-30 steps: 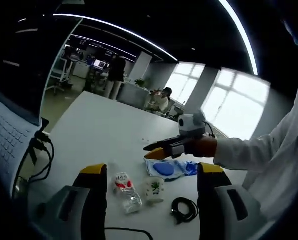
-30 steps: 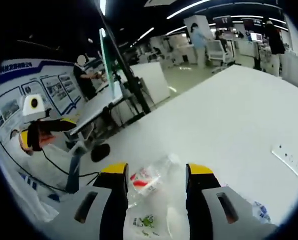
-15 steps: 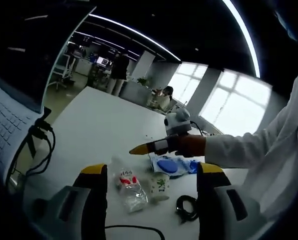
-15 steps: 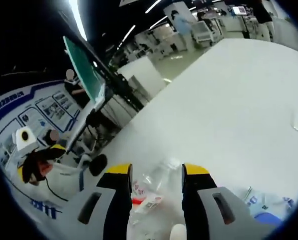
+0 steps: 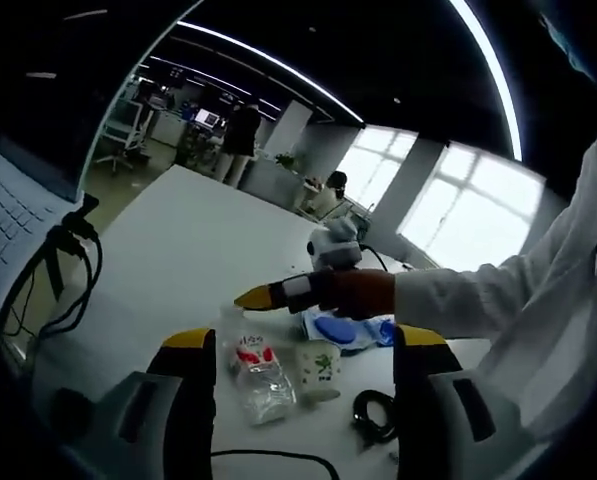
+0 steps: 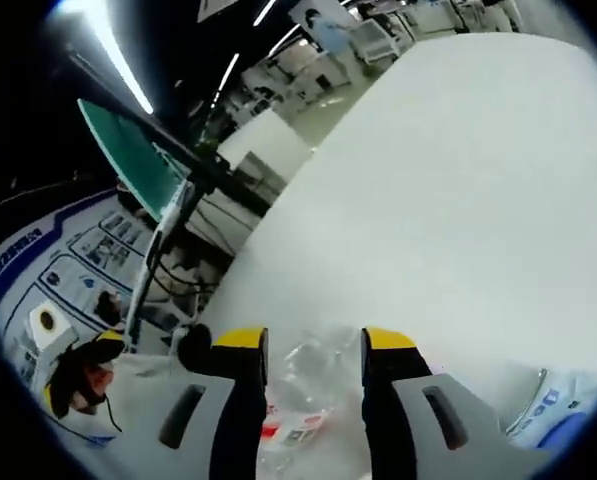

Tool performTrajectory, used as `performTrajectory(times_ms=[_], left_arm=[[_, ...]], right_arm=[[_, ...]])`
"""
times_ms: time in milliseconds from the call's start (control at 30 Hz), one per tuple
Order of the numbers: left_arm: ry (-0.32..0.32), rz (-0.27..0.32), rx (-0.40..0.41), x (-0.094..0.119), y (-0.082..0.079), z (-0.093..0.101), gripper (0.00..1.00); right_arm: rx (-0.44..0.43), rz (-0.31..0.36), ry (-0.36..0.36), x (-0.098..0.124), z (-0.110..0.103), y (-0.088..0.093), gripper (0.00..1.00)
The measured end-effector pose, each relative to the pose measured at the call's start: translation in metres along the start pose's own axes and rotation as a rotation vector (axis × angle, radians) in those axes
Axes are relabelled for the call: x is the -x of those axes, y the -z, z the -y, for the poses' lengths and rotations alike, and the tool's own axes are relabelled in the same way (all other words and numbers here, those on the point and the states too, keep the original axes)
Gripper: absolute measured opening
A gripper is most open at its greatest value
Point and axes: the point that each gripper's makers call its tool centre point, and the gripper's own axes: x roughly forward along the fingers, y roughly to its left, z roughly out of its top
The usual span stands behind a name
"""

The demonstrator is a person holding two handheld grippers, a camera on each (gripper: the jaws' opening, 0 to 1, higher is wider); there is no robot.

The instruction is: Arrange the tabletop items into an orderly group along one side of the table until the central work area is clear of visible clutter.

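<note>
Left gripper view: your left gripper [image 5: 300, 345] hangs above the near edge of the white table [image 5: 193, 245], jaws spread wide w/ nothing between the pads. Beyond them, near that edge, lie a crushed clear plastic bottle [image 5: 254, 372] w/ red-and-white label, on its side, and a paper cup [image 5: 318, 369] w/ green print, upright, just beside the bottle. Behind the cup sits a clear bag w/ blue contents [image 5: 350, 331]; a coiled black cable [image 5: 375, 417] lies toward the table's near right. A laptop [image 5: 18, 215] w/ black leads occupies the left edge.

Your right gripper [image 5: 250, 298] comes in from the right, its yellow tip over the bottle's neck end, your gloved hand [image 5: 350, 293] behind it.

Right gripper view: the right gripper [image 6: 313, 345] straddles the bottle [image 6: 306, 385], one jaw either side, jaws apart; whether the pads touch the plastic can't be told. The bag [image 6: 558, 415] sits at lower right, on the table [image 6: 458, 190]. Your left gripper [image 6: 73, 365] shows at lower left, beside the table's edge.
</note>
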Motion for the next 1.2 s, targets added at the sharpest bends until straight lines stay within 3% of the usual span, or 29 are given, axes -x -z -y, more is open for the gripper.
performTrajectory(times_ms=[67, 200, 400, 867, 1200], left_arm=[[0.001, 0.000, -0.001, 0.000, 0.001, 0.000, 0.73], [0.008, 0.001, 0.005, -0.002, 0.002, 0.000, 0.73], [0.012, 0.001, 0.013, -0.002, 0.006, -0.001, 0.73], [0.006, 0.009, 0.030, 0.001, 0.011, -0.009, 0.72], [0.004, 0.001, 0.033, 0.000, 0.015, -0.013, 0.72]], right_arm=[[-0.010, -0.003, 0.002, -0.002, 0.001, 0.001, 0.35], [-0.110, -0.018, -0.012, -0.007, 0.001, 0.004, 0.35], [-0.145, -0.021, -0.010, -0.017, 0.006, 0.004, 0.34], [-0.182, -0.014, 0.006, -0.030, 0.012, 0.004, 0.22], [-0.181, -0.005, 0.007, -0.026, 0.005, 0.005, 0.21]])
